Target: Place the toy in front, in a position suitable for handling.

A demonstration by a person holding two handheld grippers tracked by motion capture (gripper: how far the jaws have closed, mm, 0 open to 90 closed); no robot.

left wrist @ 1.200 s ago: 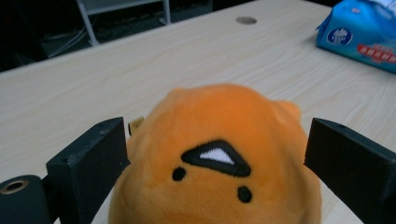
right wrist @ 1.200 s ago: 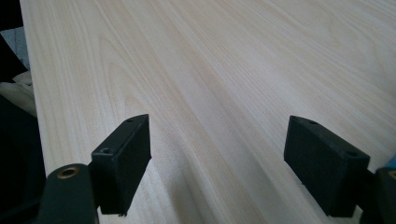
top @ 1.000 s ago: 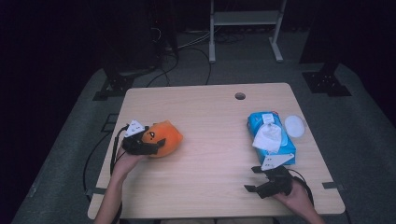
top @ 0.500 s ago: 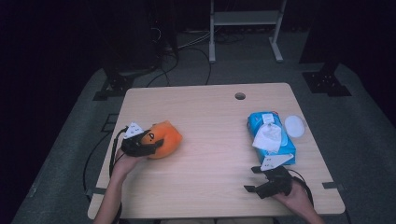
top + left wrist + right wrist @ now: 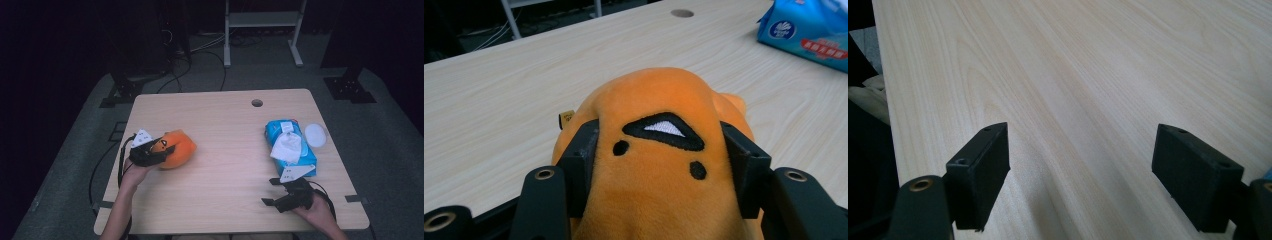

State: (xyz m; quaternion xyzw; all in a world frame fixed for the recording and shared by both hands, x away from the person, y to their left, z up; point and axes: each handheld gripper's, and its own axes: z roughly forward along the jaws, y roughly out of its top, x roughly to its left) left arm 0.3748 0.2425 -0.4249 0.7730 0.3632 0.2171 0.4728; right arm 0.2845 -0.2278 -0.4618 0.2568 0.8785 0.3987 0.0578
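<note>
An orange plush toy (image 5: 179,148) with a black and white stitched eye lies on the left half of the wooden table (image 5: 225,125). My left gripper (image 5: 159,151) holds it from the left. Its jaws have just been closing and both pads (image 5: 581,160) now press into the sides of the plush toy (image 5: 659,105), which bulges between them. My right gripper (image 5: 272,192) rests near the table's front right edge, pointing left. In the right gripper view, the right gripper (image 5: 1080,165) stands open over bare wood, nothing between the pads.
A blue pack of tissues (image 5: 290,147) with a white tissue pulled up lies at the right, just beyond my right gripper; a white round lid (image 5: 315,135) lies beside it. A cable hole (image 5: 257,103) sits near the far edge. Cables trail off the left edge.
The left gripper's jaws have closed onto the orange plush toy, squeezing its sides. The right hand has stayed where it was.
</note>
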